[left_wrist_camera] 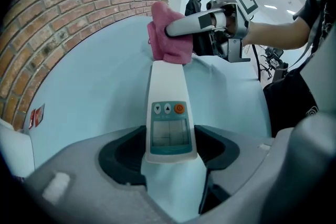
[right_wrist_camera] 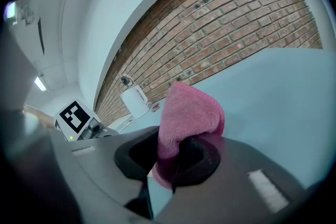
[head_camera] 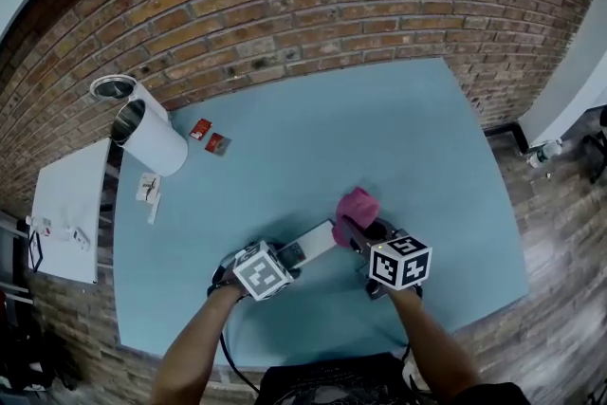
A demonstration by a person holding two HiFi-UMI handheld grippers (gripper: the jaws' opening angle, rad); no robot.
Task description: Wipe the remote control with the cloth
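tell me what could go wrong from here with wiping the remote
1. The left claw grips the remote control only at its near end, while the cloth sits at the far end. A push there may pivot it or slip it on the table.
2. The cloth is a small bunch in the right claw, so the hard claw could scrape the casing.
3. A pass over the buttons might press them.

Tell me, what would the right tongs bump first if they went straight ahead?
Probably the blue table just ahead: the right tongs tilt slightly down, so their pink cloth would touch first.
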